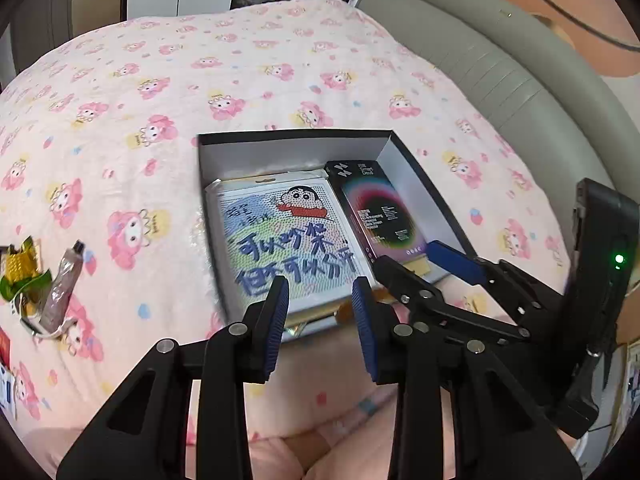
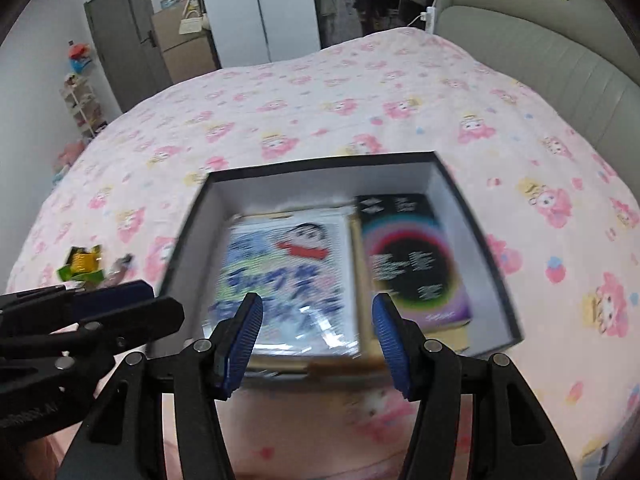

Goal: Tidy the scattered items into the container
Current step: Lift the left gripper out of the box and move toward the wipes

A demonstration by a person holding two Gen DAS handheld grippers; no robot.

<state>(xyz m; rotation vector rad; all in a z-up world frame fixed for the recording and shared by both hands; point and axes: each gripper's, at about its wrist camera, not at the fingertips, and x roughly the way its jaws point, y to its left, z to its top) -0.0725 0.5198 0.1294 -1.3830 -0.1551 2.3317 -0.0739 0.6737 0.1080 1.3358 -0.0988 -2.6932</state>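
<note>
An open black box with white inner walls (image 1: 296, 152) (image 2: 320, 184) sits on the pink bed. Inside lie a cartoon bead-art pack (image 1: 288, 240) (image 2: 288, 272) and a dark box with a colourful ring (image 1: 380, 212) (image 2: 412, 260). My left gripper (image 1: 320, 320) is open and empty at the box's near edge. My right gripper (image 2: 316, 344) is open and empty just before the box; it also shows in the left wrist view (image 1: 424, 268), over the box's near right corner. A small tube (image 1: 64, 284) (image 2: 120, 268) and a yellow-green packet (image 1: 20, 272) (image 2: 82, 266) lie on the bed to the left.
The pink cartoon-print bedspread (image 1: 280, 72) (image 2: 320, 92) covers the bed. A grey padded headboard (image 1: 520, 80) (image 2: 540, 44) runs along the right. More small items (image 1: 6, 376) lie at the far left edge. Wardrobe and door (image 2: 132, 40) stand beyond the bed.
</note>
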